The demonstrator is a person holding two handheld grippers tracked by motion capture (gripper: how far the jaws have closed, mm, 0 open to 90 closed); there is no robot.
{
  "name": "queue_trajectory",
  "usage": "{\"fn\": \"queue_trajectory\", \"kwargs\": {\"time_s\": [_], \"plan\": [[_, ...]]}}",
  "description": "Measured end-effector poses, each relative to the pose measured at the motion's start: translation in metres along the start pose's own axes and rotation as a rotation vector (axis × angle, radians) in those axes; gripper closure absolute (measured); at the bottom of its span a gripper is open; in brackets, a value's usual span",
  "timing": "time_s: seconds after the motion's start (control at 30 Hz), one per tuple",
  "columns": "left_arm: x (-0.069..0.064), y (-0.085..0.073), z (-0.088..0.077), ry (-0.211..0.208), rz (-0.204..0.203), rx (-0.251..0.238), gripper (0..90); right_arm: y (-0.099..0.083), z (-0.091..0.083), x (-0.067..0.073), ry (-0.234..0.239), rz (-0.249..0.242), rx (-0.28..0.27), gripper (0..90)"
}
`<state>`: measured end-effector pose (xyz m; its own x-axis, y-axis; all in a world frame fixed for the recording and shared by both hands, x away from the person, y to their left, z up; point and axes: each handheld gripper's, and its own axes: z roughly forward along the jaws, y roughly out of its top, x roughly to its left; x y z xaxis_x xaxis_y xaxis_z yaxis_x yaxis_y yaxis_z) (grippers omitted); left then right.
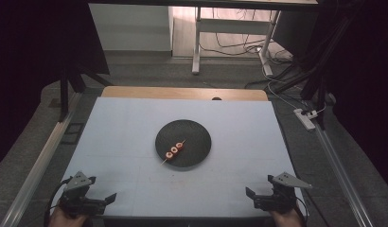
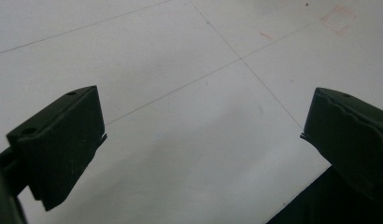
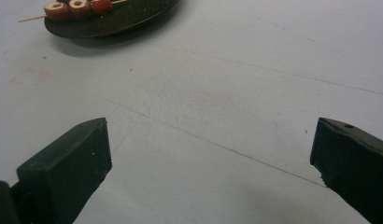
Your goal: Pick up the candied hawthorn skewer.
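Wooden skewer with three round food pieces lies on the black plate mid-counter, untouched. Left hand-held gripper and right hand-held gripper rest at the near edge, well apart from it, jaws spread and empty; the handling likely lies ahead.

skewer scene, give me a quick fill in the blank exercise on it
1. The skewer lies on a round ____ plate.
2. The skewer carries ____ pieces.
3. The jaws of the left gripper and the right gripper stand ____.
4. The plate sits on the ____.

Missing words: black; three; open; table
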<state>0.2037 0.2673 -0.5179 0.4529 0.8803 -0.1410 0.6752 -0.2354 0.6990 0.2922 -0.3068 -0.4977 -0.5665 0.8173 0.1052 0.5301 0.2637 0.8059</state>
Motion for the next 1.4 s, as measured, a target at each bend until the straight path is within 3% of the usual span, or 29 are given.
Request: {"fn": "queue_trajectory", "kwargs": {"time_s": [0.3, 0.77, 0.97, 1.13, 1.4], "plan": [[-0.001, 0.001, 0.001, 0.007, -0.001, 0.005, 0.0, 0.0, 0.001, 0.0, 0.007, -0.011, 0.013, 0.0], [0.001, 0.0, 0.001, -0.017, -0.004, 0.014, 0.0, 0.001, 0.003, 0.003, 0.019, -0.038, 0.031, 0.0], [-0.001, 0.002, 0.003, -0.025, 0.007, 0.034, 0.0, 0.001, 0.004, 0.003, 0.021, -0.045, 0.035, 0.0], [-0.003, 0.005, 0.0, -0.021, 0.028, 0.013, 0.0, 0.001, 0.005, 0.004, 0.02, -0.049, 0.042, 0.0], [-0.005, 0.013, 0.001, -0.085, 0.041, -0.021, 0.0, 0.002, 0.006, 0.005, 0.017, -0.063, 0.052, 0.0]]}}
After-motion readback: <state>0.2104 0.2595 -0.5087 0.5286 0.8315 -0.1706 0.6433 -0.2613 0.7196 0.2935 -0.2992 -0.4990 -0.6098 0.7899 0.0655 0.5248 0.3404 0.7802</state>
